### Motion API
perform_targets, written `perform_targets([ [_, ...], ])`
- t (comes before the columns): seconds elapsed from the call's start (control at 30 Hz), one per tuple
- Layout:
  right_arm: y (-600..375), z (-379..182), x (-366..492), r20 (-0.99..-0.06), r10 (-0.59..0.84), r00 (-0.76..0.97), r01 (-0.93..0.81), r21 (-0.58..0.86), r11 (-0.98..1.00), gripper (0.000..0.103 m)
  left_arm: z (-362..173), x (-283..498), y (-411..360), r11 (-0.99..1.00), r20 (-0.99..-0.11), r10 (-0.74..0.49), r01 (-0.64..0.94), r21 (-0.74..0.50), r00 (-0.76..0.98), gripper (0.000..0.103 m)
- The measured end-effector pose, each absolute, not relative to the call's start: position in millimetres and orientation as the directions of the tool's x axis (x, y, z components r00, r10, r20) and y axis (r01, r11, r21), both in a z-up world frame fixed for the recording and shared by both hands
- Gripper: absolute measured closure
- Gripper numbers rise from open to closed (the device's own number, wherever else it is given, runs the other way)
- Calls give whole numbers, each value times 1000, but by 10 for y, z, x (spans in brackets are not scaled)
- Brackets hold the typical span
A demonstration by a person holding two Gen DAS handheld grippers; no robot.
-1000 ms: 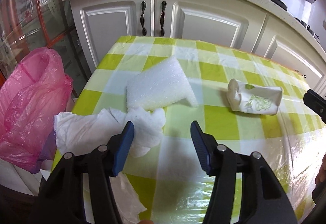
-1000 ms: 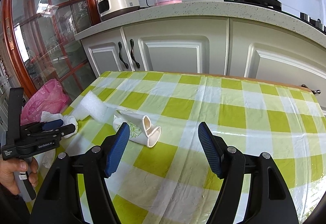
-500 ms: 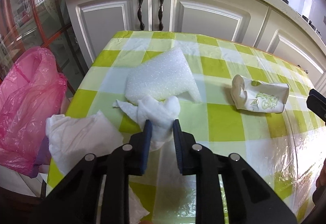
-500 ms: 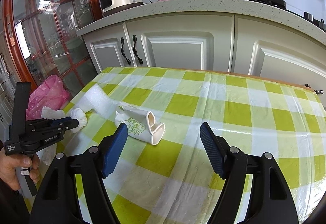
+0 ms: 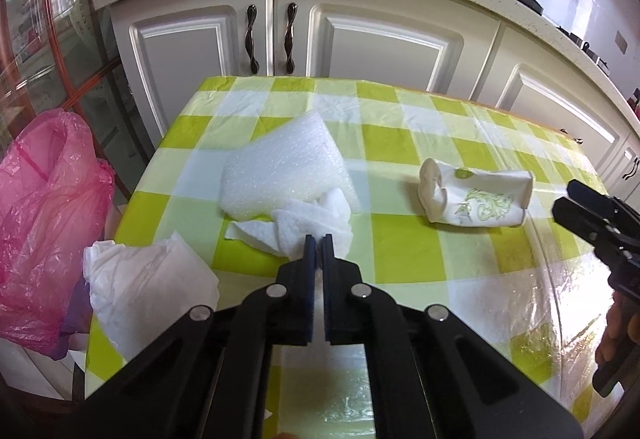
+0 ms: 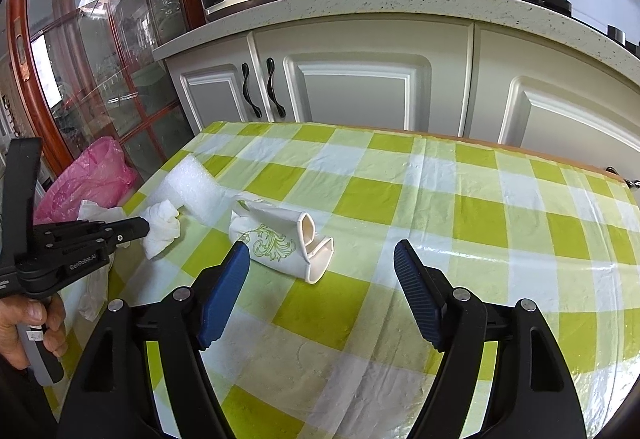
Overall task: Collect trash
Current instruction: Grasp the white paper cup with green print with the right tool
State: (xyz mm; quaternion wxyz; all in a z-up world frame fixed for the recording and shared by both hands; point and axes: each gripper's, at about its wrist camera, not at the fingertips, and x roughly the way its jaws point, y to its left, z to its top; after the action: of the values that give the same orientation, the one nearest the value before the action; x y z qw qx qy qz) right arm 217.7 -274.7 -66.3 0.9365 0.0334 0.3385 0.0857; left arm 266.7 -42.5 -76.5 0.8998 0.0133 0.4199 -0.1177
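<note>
White kitchen cabinets [image 6: 360, 87] stand behind the bench [image 5: 404, 251], which is covered with a green-and-white checked cloth under clear plastic.

Left hand-held gripper [image 5: 319, 239]: blue pads pressed nearly together, clamped on a crumpled white tissue [image 5: 316, 219]. From the right wrist view the tissue [image 6: 162, 227] hangs bunched at the fingertips, at or just above the cloth; whether it touches cannot be told. It sits just in front of a white foam sheet [image 5: 280, 175], overlapping that sheet's near edge.

Right hand-held gripper [image 6: 322, 271]: fingers spread wide, holding nothing. It hovers over the cloth, with a flattened paper cup [image 6: 280, 239] bearing a green print lying on its side just beyond the left pad [image 6: 224, 291]. Contact between pad and cup is not evident.

A second crumpled white paper [image 5: 148, 279] lies at the bench's left edge, partly overhanging it. A pink plastic bag [image 5: 48, 223] stands beside the bench on that side, below the tabletop level.
</note>
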Motion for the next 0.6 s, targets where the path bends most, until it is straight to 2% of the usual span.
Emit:
perform_targets([
  [0.5,-2573,-721,2382,-646,190,739,-167,98,981,32,-562,2577,-409,966,-726,-230,242,-89,648,101],
  [0.6,-2546,-757,2452,-656,194,730,-171,99,980,36,-503,2561,-398,965,-717,-235,247,-91,656,101],
])
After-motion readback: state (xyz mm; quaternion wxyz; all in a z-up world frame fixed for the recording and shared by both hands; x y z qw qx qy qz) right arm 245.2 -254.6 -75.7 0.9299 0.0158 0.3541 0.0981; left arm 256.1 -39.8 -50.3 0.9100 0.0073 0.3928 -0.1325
